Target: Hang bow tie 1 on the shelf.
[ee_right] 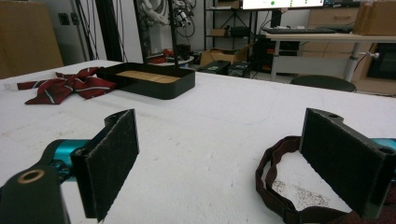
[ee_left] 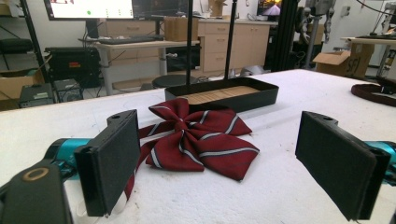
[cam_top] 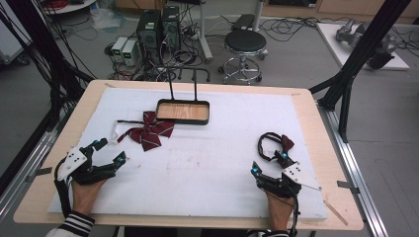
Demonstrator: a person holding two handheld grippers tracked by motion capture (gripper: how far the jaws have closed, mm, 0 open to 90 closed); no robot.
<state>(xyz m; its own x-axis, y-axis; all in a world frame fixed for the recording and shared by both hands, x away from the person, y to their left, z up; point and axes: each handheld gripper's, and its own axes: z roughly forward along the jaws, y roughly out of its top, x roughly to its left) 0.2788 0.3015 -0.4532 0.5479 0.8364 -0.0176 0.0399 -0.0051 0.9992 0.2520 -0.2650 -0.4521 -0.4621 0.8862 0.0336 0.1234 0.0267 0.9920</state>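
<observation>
**Bow ties on white pad, both grippers empty**

Bow tie, striped red (cam_top: 150,133), lies flat just ahead of the left gripper (cam_top: 109,151), whose jaws stand wide apart with nothing between them. Left gripper sits near the pad's (cam_top: 207,168) front-left corner. Right gripper (cam_top: 269,164), near the front-right corner, jaws also apart and empty; dark bow tie with looped strap (cam_top: 274,144) lies beside its outer jaw. Black tray (cam_top: 183,111) with wooden floor stands toward the far edge, just beyond the striped tie.
</observation>
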